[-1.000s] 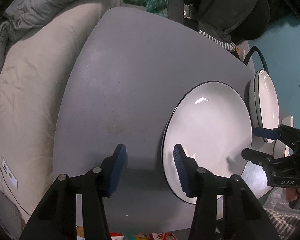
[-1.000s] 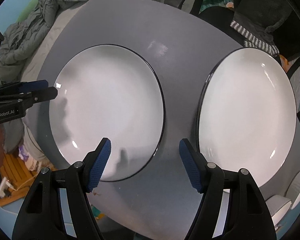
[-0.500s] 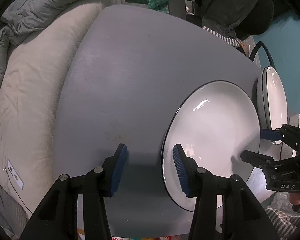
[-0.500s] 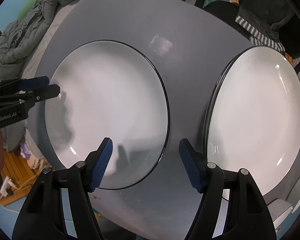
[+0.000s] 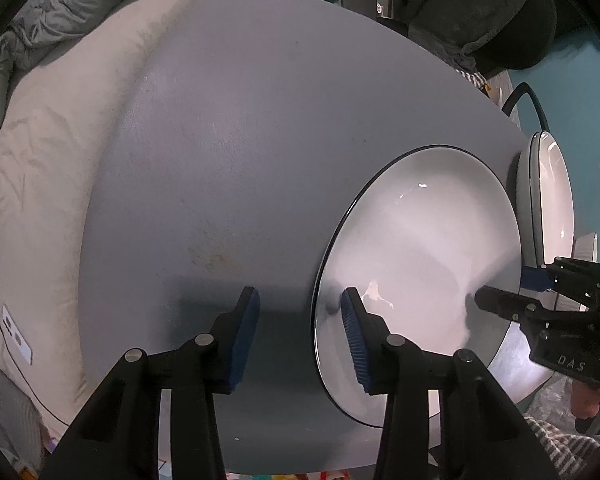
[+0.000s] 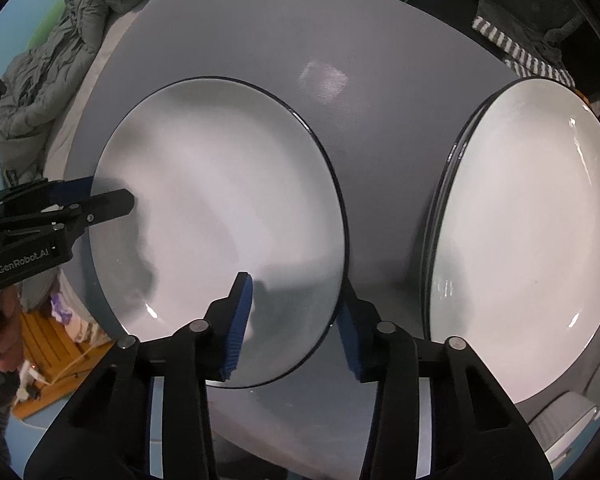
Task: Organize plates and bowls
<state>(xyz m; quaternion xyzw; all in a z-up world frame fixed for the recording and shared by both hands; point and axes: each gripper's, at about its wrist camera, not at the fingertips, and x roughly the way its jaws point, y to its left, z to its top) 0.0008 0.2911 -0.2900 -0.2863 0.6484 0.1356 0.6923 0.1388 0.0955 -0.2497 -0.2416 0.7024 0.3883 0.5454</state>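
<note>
A white plate with a dark rim (image 5: 420, 248) (image 6: 220, 216) lies on the grey round table (image 5: 240, 140) (image 6: 380, 132). My left gripper (image 5: 300, 336) (image 6: 112, 194) straddles the plate's left rim, one pad over the plate and one over the table. Its jaws are closing with a gap on both sides. My right gripper (image 6: 294, 328) (image 5: 500, 288) straddles the opposite rim. Its jaws are closing too, the outer pad close to the rim. A stack of similar plates (image 6: 520, 240) (image 5: 552, 200) lies further right.
Pale ribbed bowls (image 6: 560, 420) sit at the table's edge beyond the stack. A beige cushion (image 5: 40, 200) and a grey quilt (image 5: 60, 8) border the table's left side. Dark clothing (image 5: 480, 8) is heaped over a chair at the far side.
The right gripper's jaws have narrowed a lot, its inner finger sliding in over the plate. The left jaws have narrowed slightly. Both grippers stay at the plate's opposite rims.
</note>
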